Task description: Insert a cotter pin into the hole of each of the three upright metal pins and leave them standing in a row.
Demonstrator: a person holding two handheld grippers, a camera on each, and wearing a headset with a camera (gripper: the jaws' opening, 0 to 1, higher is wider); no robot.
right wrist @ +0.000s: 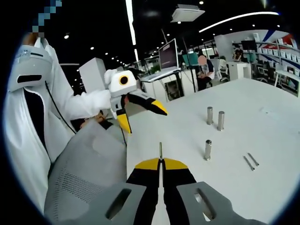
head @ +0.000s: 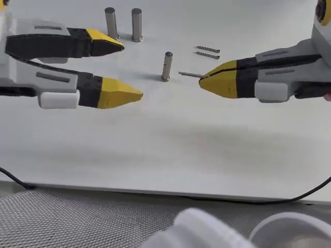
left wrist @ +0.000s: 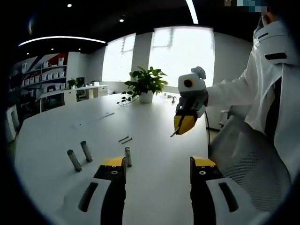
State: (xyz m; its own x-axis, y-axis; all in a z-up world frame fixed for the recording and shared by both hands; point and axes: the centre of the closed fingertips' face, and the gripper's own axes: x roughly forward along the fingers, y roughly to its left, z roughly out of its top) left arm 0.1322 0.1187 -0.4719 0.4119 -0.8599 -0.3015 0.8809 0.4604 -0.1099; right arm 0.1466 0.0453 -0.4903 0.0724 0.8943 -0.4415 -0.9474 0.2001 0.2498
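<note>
1. The right hand-held gripper has its jaws clamped together on a cotter pin. The cotter pin's free end points at the nearest metal pin, close to it but apart. That metal pin stands upright on the tabletop.
2. The left hand-held gripper hovers on the other side of that metal pin with its jaws apart and empty, so nothing steadies the pin. A sideways push from the cotter pin would probably tip it, since it is tall on a narrow base.
3. The cross-hole is too small to make out, so I cannot tell which way it faces. If it is not in line with the cotter pin, the tip will likely skid off the round shank.
4. The cotter pin is thin and held only between the jaw tips. Contact pressure could make it pivot or slide back in the grip.
5. The two far metal pins stand upright close together, near the left hand-held gripper's farther jaw. A careless reach could knock them over.
6. The spare cotter pins lie flat just beyond the right hand-held gripper, where it could brush them away.
</note>
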